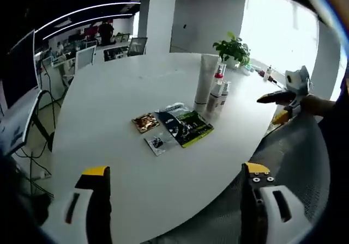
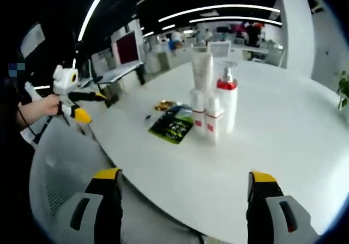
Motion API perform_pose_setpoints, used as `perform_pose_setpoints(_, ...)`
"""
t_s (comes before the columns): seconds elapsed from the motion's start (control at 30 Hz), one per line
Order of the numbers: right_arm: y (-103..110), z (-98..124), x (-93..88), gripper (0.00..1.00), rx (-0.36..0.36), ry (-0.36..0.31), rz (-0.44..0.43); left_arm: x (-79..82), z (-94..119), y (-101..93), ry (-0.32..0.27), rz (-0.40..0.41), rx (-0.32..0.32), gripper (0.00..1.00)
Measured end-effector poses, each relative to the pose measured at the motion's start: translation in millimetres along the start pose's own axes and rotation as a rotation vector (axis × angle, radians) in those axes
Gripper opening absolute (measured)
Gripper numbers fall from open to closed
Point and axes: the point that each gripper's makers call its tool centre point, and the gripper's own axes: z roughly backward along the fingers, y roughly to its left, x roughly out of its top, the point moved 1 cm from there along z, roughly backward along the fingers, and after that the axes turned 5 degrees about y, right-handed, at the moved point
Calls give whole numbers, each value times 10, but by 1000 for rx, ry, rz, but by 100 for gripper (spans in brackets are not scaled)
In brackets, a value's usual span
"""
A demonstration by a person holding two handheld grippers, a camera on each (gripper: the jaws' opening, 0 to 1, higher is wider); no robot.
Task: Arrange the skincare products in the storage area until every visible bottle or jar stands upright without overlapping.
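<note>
A tall white tube (image 1: 205, 79) stands upright on the round white table (image 1: 120, 86), close beside a white pump bottle with a red collar (image 1: 217, 87) and small white bottles (image 1: 224, 93). In the right gripper view the tube (image 2: 202, 68), pump bottle (image 2: 227, 101) and two red-banded small bottles (image 2: 198, 111) stand clustered, all upright. Flat sachets lie beside them: a green-black one (image 1: 189, 126), a copper one (image 1: 145, 122) and a small clear one (image 1: 157, 142). My left gripper (image 1: 175, 169) is open over the table's near edge. My right gripper (image 2: 185, 175) is open, short of the bottles.
A potted plant (image 1: 233, 49) and small items sit at the table's far side. A grey mesh chair (image 2: 54, 173) stands at the table edge. A hand holds the left gripper (image 2: 73, 99) across from the right one (image 1: 289, 90). Desks and monitors fill the office behind.
</note>
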Motion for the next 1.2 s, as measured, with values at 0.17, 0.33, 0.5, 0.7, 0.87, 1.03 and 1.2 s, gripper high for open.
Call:
perform_pose_setpoints(0.17,-198,9,136,99,-111,-103,5,80,47,-14,-84,-43,61,95)
perform_pose_setpoints(0.33,-271,-52,117,99,-146,-97,9,151,67,75,-155,-24,104,92)
perform_pose_setpoints(0.5,-271,-68,101,99,-151,-88,32,31,45,177,-130,-5,129,91)
perform_pose_setpoints(0.7,-261,-90,87,99,-148,-79,44,-50,-17,142,-72,-51,124,85)
perform_pose_setpoints(0.87,-299,-98,41,99,-163,-61,30,-117,-60,91,-23,-114,106,83)
perform_pose_setpoints(1.03,-349,-86,12,99,-200,-40,44,-49,-26,103,-72,-77,91,81)
perform_pose_setpoints(1.2,-391,-73,-44,99,-219,-19,28,-86,-51,54,-50,-96,70,81)
